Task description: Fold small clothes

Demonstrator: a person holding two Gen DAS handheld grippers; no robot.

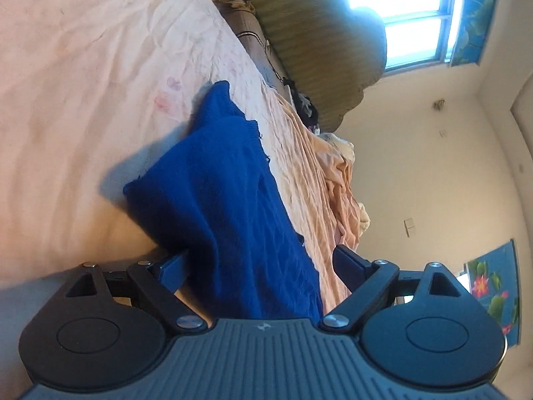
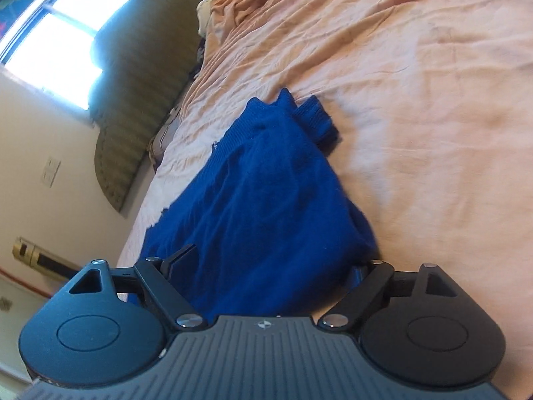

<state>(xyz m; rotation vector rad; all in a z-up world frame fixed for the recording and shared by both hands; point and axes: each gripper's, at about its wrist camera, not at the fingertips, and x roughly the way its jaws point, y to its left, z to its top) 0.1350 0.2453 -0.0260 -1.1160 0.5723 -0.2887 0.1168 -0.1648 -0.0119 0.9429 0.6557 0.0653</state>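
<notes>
A blue knit garment (image 1: 230, 180) lies bunched on the peach bedsheet (image 1: 83, 100). In the left wrist view it runs between the fingers of my left gripper (image 1: 263, 263), which stand wide apart and open; the cloth drapes over the left finger (image 1: 173, 266). In the right wrist view the same blue garment (image 2: 266, 193) fills the gap of my right gripper (image 2: 271, 265), also open, and covers most of the right finger (image 2: 358, 271). A ribbed cuff or hem (image 2: 316, 116) sticks out at the garment's far end.
The bedsheet (image 2: 416, 100) spreads wide and wrinkled around the garment. A padded olive headboard (image 2: 140, 83) stands against the wall under a bright window (image 2: 66, 33). Crumpled bedding (image 1: 343, 180) and dark clothes (image 1: 304, 103) lie near the headboard (image 1: 319, 40).
</notes>
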